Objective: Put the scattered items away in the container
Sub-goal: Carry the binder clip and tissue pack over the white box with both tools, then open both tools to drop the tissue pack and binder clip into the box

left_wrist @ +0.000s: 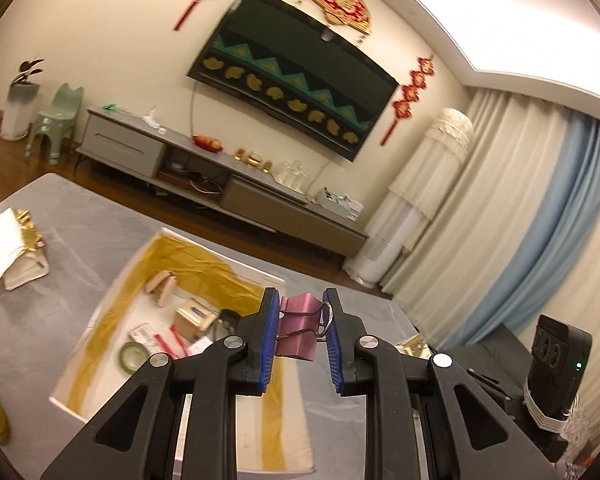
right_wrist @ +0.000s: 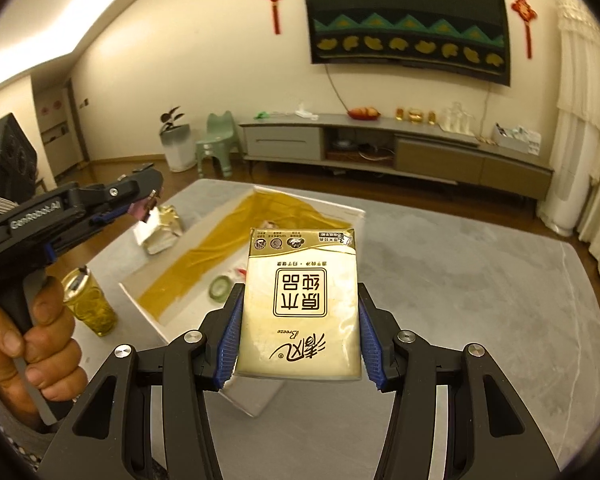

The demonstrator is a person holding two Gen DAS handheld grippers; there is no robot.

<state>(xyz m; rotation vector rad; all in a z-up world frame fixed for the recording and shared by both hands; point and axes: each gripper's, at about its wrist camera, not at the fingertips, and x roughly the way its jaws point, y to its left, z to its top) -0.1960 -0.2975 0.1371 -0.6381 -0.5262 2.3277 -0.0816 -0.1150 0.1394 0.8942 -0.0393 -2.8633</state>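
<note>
Both loaded: left gripper (left_wrist: pixel 302 322) clamps a pink binder clip (left_wrist: pixel 300 330) above the open box (left_wrist: pixel 100 312); right gripper (right_wrist: pixel 298 320) pinches a tissue pack (right_wrist: pixel 300 304). Best carry each low over the box on the table (right_wrist: pixel 480 300) before parting the jaws.

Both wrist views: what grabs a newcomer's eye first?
The tissue pack fills the right wrist view, clamped in the right gripper above the white and gold box. In the left wrist view, the left gripper pinches a pink binder clip over that same box, which already holds small items.
</note>
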